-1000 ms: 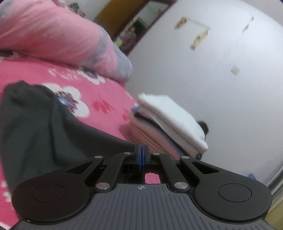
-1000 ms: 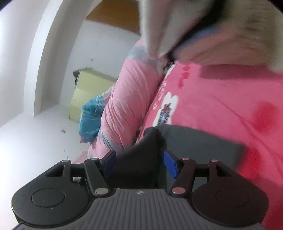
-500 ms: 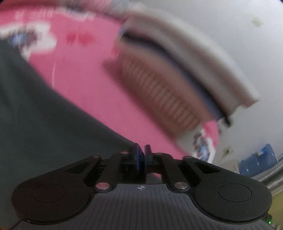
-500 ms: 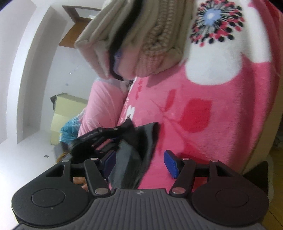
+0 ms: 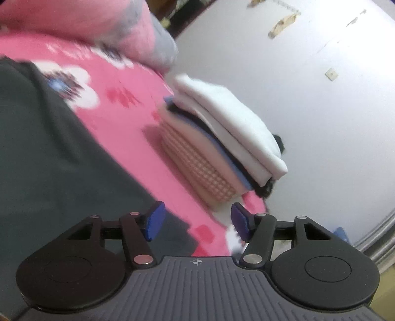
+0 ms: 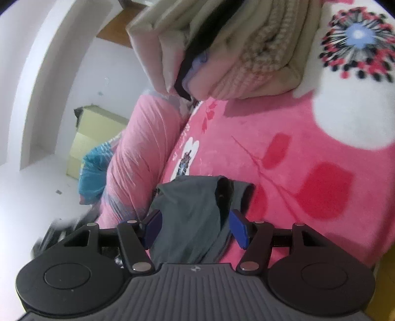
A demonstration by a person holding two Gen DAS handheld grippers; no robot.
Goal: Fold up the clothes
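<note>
While the dark grey garment (image 5: 42,153) is lying soft and rumpled across the plush pink floral blanket (image 5: 118,116) on the bed, the left gripper (image 5: 196,221) is hovering over its edge, its jaws having just been opening, with nothing pinched between the blue pads. The right gripper (image 6: 195,228) is standing parted too, a bunched fold of the same garment (image 6: 190,212) sitting loosely between its pads. Nearby, a squared stack of folded clothes (image 5: 222,138), white cotton over a waffle knit, is resting on the blanket.

Garment (image 5: 49,153) on blanket (image 5: 128,128); folded stack (image 5: 222,140) right of it, pillow (image 5: 74,22) behind
</note>
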